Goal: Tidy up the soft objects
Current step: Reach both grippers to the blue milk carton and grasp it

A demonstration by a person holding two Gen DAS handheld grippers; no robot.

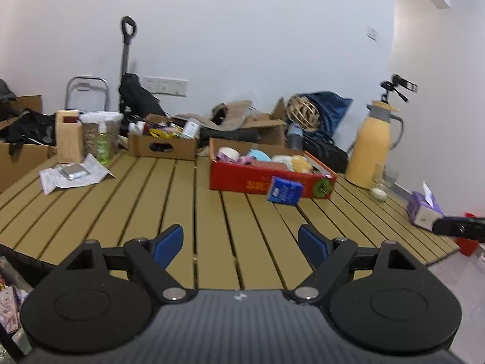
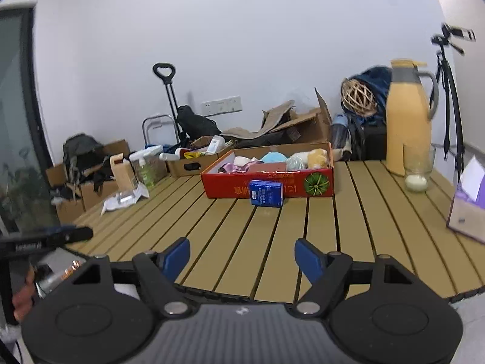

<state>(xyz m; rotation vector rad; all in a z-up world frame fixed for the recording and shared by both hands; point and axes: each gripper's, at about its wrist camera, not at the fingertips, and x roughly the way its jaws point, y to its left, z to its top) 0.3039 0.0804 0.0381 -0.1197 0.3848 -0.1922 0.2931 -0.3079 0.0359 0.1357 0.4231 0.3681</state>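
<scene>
A: Where do the soft things sit?

B: Most lie in the red box (image 2: 266, 183) toward the table's (image 2: 230, 242) far edge. A blue tissue pack (image 2: 266, 193) rests against its near wall; a purple tissue box (image 2: 468, 209) is at the right edge.

A: Best approach?

B: Probably take the blue pack first: come in low, straddle its short sides, squeeze lightly so it doesn't crush.

A: Fingers?

B: Left gripper (image 1: 241, 242): jaws wide apart, nothing between them. Right gripper (image 2: 242, 256): likewise spread, empty, over the near edge. The box contents are blurred; plush, I think.
</scene>
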